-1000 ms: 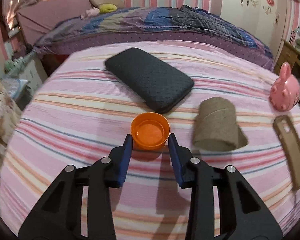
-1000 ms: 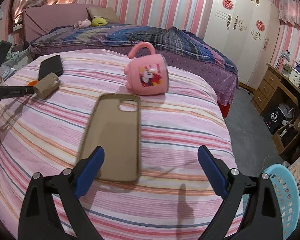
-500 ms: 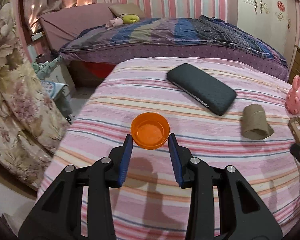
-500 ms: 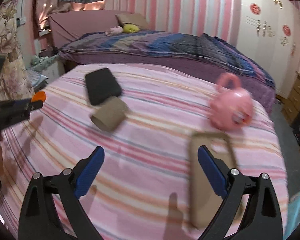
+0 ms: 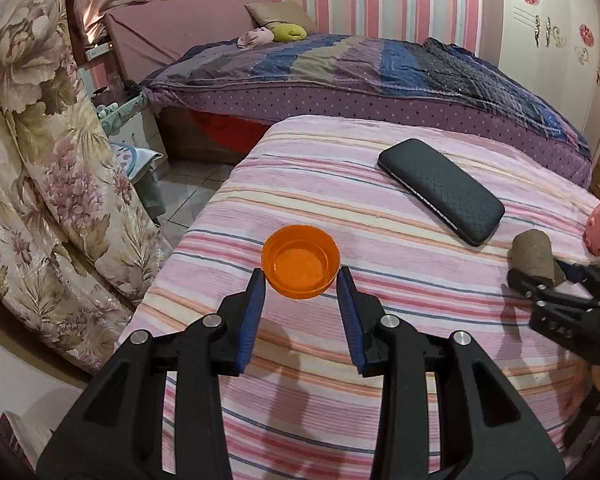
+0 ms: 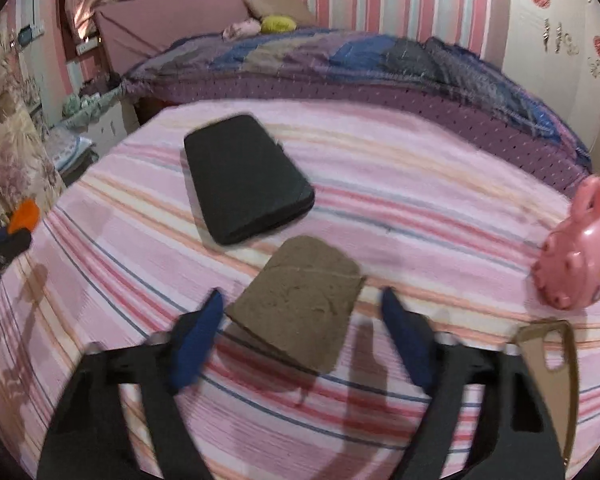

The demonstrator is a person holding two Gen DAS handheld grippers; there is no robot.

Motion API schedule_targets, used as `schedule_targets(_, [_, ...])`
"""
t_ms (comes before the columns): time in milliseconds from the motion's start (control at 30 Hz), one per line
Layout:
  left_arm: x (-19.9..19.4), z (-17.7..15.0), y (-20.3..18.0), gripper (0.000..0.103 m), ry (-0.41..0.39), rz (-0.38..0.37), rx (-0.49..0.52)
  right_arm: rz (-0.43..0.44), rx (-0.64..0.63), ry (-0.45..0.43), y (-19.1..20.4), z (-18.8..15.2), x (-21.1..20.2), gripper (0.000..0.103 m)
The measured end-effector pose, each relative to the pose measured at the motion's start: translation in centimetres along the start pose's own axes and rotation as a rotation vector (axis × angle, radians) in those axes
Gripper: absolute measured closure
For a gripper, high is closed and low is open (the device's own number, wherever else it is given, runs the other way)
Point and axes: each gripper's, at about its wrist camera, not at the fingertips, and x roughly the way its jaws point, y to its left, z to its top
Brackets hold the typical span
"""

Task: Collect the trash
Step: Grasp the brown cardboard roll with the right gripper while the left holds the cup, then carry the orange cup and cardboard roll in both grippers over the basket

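My left gripper (image 5: 301, 280) is shut on an orange plastic cap (image 5: 300, 261) and holds it above the striped pink bedspread (image 5: 332, 184), near its left edge. The cap also shows at the left edge of the right wrist view (image 6: 25, 213). A brown cardboard tube (image 6: 300, 316) lies on the bedspread. My right gripper (image 6: 300, 304) is open, with a blue fingertip on each side of the tube's near end. The tube also shows at the right of the left wrist view (image 5: 534, 256), with the right gripper (image 5: 548, 292) at it.
A black case (image 6: 244, 178) lies beyond the tube. A pink mug (image 6: 580, 264) lies on its side at the right. A tan phone case (image 6: 548, 364) lies at the near right. A floral curtain (image 5: 40, 152) hangs left of the bed.
My left gripper has lifted the orange cap and carried it left, toward the bed's edge. My right gripper has swung left from the phone case to the cardboard tube and straddles it.
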Motion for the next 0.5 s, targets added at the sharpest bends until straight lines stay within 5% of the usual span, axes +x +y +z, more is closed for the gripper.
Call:
schedule_targets(100, [-0.3, 0.1, -0.4, 0.067, 0.0, 0.0, 0.003, 0.003, -0.012, -0.032, 0.0, -0.1, -1.0, 0.05])
schedule_targets(500, [-3.2, 0.1, -3.1, 0.067, -0.036, -0.053, 0.024, -0.037, -0.013, -0.133, -4.3, -3.3, -10.0, 0.051])
